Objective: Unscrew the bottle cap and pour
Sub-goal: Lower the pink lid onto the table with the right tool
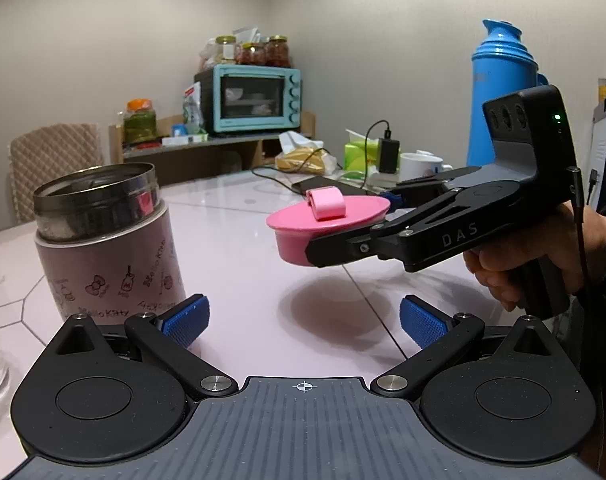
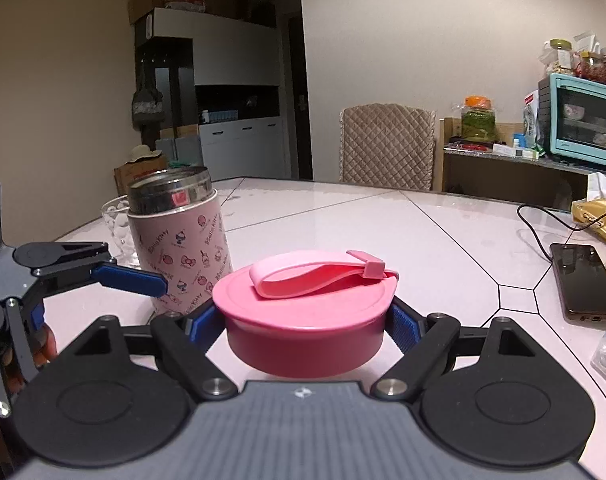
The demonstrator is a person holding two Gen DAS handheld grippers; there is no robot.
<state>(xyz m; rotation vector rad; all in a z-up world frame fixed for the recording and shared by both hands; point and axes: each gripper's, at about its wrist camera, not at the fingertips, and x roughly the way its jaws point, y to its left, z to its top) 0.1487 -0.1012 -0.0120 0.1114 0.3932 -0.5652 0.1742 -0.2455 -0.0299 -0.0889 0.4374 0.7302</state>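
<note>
On the pale table [image 2: 343, 216], the left gripper [image 1: 301, 320] stands with fingers spread wide, holding nothing. The right gripper [image 2: 305, 320] clamps the pink cap [image 2: 305, 312] and holds it above the table. The uncapped bottle [image 1: 109, 244] stands upright at left, beside a glass [image 2: 117, 224]. Farther back sits a blue oven [image 1: 255, 98].

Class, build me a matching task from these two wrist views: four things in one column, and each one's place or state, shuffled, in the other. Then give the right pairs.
Column 1
1. pink cap
2. Hello Kitty bottle
3. left gripper
4. phone

Column 2
A. open, holding nothing
B. lying flat on the table, cable plugged in
C. gripped by the right gripper, above the table
D. standing upright with its mouth uncovered

Pairs: 1-C, 2-D, 3-A, 4-B
</note>
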